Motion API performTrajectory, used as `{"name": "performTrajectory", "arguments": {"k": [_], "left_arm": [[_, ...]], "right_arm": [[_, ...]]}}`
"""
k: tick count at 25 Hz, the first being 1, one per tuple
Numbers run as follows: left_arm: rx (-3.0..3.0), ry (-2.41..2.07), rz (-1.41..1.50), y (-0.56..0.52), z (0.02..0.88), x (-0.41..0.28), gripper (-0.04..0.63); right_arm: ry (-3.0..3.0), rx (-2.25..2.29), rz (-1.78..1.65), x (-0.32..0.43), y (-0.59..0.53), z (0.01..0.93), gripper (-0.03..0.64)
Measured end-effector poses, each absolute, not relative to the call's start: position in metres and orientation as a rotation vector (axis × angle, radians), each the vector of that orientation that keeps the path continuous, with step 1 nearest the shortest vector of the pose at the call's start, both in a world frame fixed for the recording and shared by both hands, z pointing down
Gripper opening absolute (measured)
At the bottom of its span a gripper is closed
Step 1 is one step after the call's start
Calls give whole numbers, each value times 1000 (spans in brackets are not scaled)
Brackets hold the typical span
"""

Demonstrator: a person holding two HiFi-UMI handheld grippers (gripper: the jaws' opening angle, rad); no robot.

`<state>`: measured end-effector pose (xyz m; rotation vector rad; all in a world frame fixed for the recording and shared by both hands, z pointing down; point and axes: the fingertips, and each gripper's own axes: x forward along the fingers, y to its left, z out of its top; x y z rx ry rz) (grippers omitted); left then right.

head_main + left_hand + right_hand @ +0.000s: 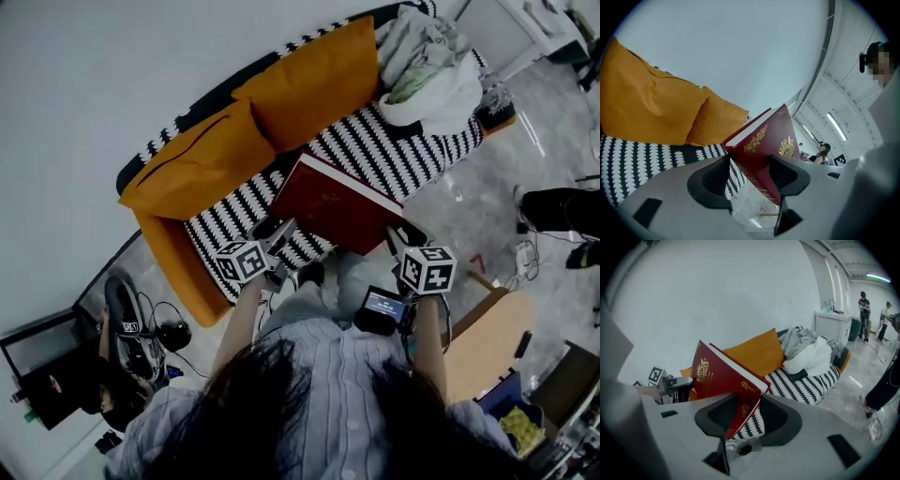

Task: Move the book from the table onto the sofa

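- Book (337,202) first: its left near corner is pinched in my left gripper (277,228), and in the left gripper view I see both jaws closed on that corner, one pad on each cover.
- Beyond that gripper, two orange cushions (202,159) lean along the back of the sofa (422,155), at its left and middle.
- The book is a thick hardback in dark red, with gold scrollwork at the cover corners and a gold crest on the face; a pale block of pages shows along its open edge.
- I have it carried between both grippers, tilted, over the front edge of the sofa's black-and-white patterned seat. I cannot tell whether its far edge already touches the seat.
- My right gripper (401,236) has the right near corner; the right gripper view shows its jaws nipped onto the covers, with the book rising up and away to the left.
- At the sofa's right end lies a heap of pale clothes (422,61), well apart from the book.
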<state>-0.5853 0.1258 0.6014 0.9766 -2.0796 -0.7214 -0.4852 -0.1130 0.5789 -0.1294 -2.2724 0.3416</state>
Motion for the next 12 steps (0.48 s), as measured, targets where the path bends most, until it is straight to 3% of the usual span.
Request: {"name": "performTrajectory", "arguments": {"k": [12], "left_arm": [[635,-2050,-858,112,680,-637,259]], "right_arm": [[-2096,-391,189,-601,-145,646,161]]}}
